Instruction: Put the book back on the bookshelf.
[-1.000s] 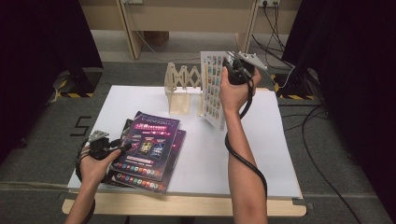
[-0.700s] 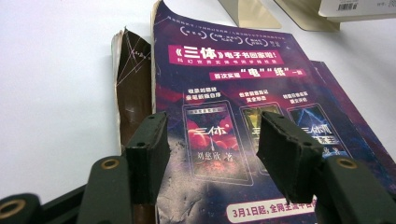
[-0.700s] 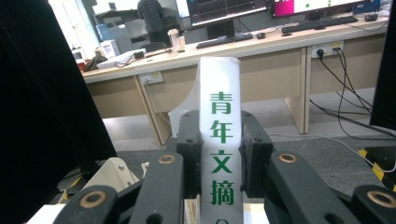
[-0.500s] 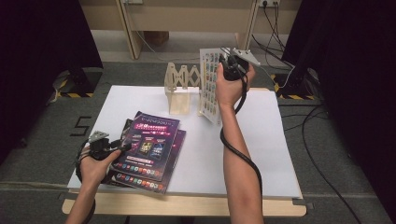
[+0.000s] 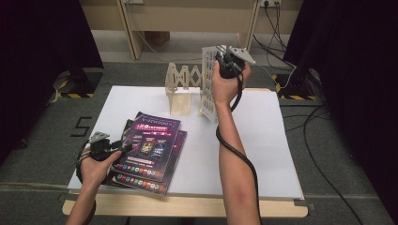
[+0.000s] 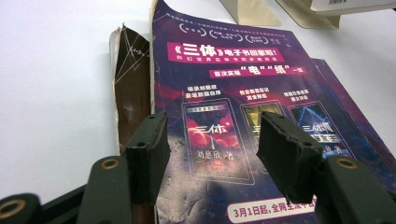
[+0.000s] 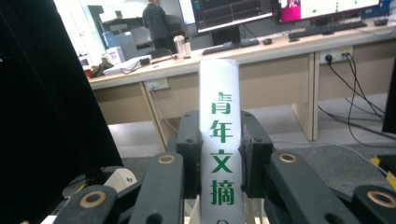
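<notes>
Magazines take up your work at the bench (image 5: 263,140). Your right tongs (image 7: 219,154) pinch a white magazine (image 5: 209,79) by its spine, both pads pressed against the strip with green characters; the bottom of that spine is cut off at the lower edge of the right gripper view. From above, your right hand (image 5: 225,84) covers part of the cover, and the magazine stands upright with its lower edge at or just above the bench, which one I cannot tell. It sits just beside the wooden folding rack (image 5: 183,89), whose far side is partly hidden behind the magazine.

Your left tongs (image 6: 212,154) stand spread over the purple magazine (image 5: 150,145), nothing between the pads; whether the tips touch the cover is hard to make out. That magazine lies on top of a small stack near the front left of the bench. The dark-covered one underneath (image 6: 130,93) shows a torn upper corner in the left gripper view, and most of it is hidden. From above, your left hand (image 5: 96,164) covers the stack's near left corner.

Compared with a second ago, your right hand and the white magazine have shifted a little to the left, closer to the rack. Your left hand and the stack lie as they did.
</notes>
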Demonstrator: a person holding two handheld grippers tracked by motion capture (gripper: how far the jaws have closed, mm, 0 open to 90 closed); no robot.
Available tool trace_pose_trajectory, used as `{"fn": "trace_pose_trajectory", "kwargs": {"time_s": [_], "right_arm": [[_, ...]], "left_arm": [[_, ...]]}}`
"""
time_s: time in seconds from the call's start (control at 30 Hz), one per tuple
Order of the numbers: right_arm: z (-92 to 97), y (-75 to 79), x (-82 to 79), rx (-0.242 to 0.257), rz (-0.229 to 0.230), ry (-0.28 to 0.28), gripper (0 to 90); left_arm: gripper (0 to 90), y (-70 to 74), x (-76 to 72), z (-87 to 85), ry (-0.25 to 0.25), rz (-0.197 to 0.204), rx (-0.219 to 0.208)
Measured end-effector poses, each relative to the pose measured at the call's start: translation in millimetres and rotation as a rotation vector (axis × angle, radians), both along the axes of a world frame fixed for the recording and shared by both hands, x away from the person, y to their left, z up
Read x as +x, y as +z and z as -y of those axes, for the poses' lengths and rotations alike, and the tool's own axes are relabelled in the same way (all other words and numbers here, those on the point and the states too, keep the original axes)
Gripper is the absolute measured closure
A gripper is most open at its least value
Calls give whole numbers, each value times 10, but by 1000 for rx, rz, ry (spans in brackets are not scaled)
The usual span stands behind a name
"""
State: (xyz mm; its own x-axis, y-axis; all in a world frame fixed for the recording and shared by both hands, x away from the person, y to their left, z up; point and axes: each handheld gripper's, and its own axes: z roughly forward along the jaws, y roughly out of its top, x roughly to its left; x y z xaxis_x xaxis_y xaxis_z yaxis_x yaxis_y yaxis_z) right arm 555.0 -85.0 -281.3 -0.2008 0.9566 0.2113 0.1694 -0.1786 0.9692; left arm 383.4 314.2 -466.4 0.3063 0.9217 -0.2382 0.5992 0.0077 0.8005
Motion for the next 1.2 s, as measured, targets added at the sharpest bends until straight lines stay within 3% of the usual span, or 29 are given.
{"fn": "trace_pose_trajectory", "kwargs": {"time_s": [0.3, 0.4, 0.5, 0.8, 0.9, 1.13, 1.2], "right_arm": [[-69, -108, 29, -10, -1, 4, 743], [-114, -186, -1, -46, 17, 9, 742], [-114, -196, -25, -52, 21, 10, 741], [-70, -444, -300, -130, 43, 21, 735], [-39, -493, -343, -116, 38, 27, 736], [50, -546, -470, -137, 41, 34, 731], [121, -569, -532, -117, 30, 39, 727]], "left_arm": [[420, -2, -6, -7, -3, 0, 1], [420, -1, -8, -19, 0, 2, 2], [420, -3, -12, -19, 1, 2, 2], [420, -5, -25, 5, 0, 3, -2], [420, -2, -28, 11, -3, 2, 0], [420, -2, -30, 17, -4, 1, 1], [420, 8, -32, 17, -3, 6, 0]]}}
